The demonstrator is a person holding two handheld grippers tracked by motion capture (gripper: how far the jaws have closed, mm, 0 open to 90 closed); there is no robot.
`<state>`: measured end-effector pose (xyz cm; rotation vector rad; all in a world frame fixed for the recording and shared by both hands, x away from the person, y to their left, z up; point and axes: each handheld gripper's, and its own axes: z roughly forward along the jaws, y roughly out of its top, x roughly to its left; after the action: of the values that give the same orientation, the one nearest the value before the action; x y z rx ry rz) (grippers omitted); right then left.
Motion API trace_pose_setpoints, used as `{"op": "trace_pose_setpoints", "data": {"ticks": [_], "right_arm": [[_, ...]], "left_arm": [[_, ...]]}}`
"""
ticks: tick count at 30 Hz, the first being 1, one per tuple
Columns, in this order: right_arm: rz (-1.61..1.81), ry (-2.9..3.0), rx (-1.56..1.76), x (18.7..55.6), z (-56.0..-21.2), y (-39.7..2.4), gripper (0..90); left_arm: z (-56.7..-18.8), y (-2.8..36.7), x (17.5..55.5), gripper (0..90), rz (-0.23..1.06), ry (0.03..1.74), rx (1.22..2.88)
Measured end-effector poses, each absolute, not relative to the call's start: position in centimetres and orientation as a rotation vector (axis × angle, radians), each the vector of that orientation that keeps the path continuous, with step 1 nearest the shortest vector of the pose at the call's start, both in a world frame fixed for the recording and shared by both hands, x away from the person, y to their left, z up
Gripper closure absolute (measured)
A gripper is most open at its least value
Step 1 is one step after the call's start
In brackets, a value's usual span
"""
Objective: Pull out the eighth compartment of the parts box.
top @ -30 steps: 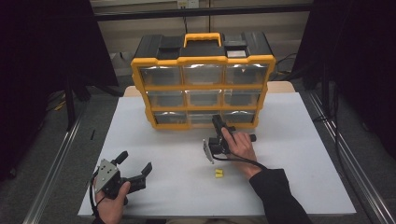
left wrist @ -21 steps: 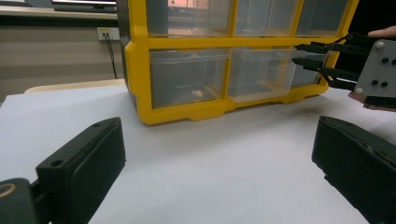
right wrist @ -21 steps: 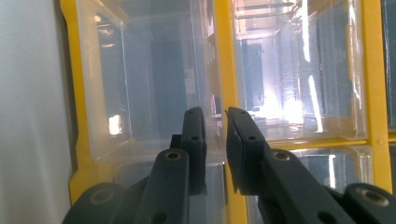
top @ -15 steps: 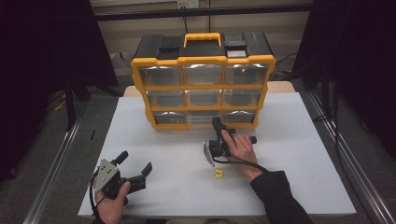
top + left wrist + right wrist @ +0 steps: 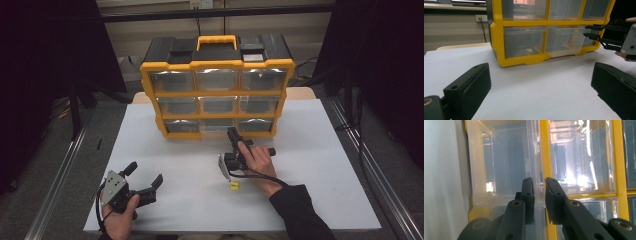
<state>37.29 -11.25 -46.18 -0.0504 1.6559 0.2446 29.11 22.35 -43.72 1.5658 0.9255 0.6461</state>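
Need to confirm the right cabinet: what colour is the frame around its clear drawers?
Yellow frame, with a black top; it shows best in the high view.

We're in a lab/test bay: white table (image 5: 320,165) w/ metal rails (image 5: 55,185) at 3 & 9 o'clock, black curtains (image 5: 45,75) both sides, cables on the floor, wall outlet (image 5: 481,18) at 12, beige wall panels.

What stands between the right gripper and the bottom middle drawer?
Nothing visible. The jaws of the right gripper close on the clear front lip of the bottom middle drawer.
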Motion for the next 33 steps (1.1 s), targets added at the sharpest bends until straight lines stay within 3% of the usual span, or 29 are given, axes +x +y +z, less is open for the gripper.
{"op": "trace_pose_setpoints", "data": {"ticks": [33], "right_arm": [[0.262,1.663,-0.088,35.0,-46.0,-11.4,79.1]], "left_arm": [[-43.7,22.3,29.1,2.9,0.646,0.923,1.570]]}}
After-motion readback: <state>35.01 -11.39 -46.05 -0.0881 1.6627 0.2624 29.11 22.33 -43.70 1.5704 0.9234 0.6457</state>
